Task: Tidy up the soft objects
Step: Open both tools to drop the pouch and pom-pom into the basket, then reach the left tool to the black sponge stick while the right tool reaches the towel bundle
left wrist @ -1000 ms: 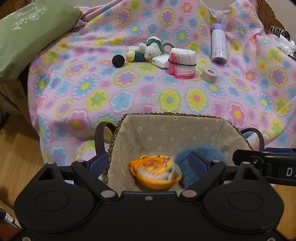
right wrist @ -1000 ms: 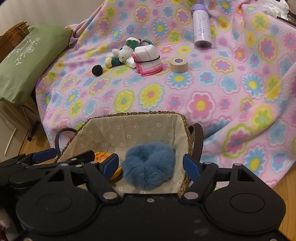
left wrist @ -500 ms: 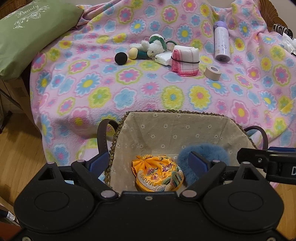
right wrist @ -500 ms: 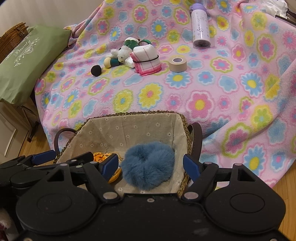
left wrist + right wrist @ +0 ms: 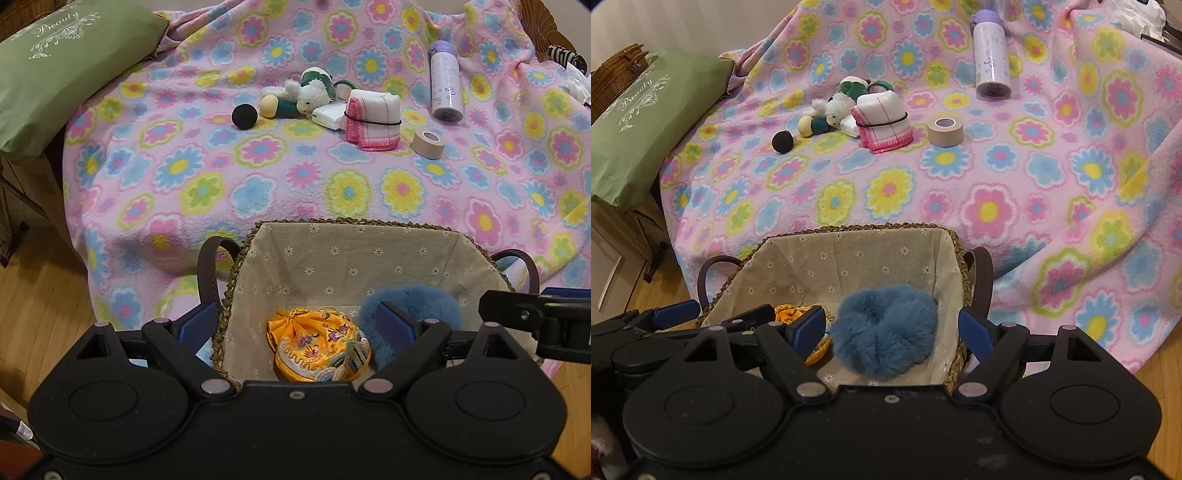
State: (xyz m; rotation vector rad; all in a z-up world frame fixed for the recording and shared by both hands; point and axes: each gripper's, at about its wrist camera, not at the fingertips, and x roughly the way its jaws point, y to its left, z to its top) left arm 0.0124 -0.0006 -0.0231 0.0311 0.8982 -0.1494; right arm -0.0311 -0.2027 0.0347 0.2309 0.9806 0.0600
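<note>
Risk lies over the basket (image 5: 955, 254). Left gripper (image 5: 295, 328) hangs with jaws spread, empty, above the yellow pouch (image 5: 319, 345) at the near wall. Right gripper (image 5: 894, 326) is opening its jaws either side of the blue scrunchie (image 5: 884, 328); fur may snag a pad and lift out. Plush toy (image 5: 836, 107) waits mid-blanket (image 5: 997, 206).
</note>
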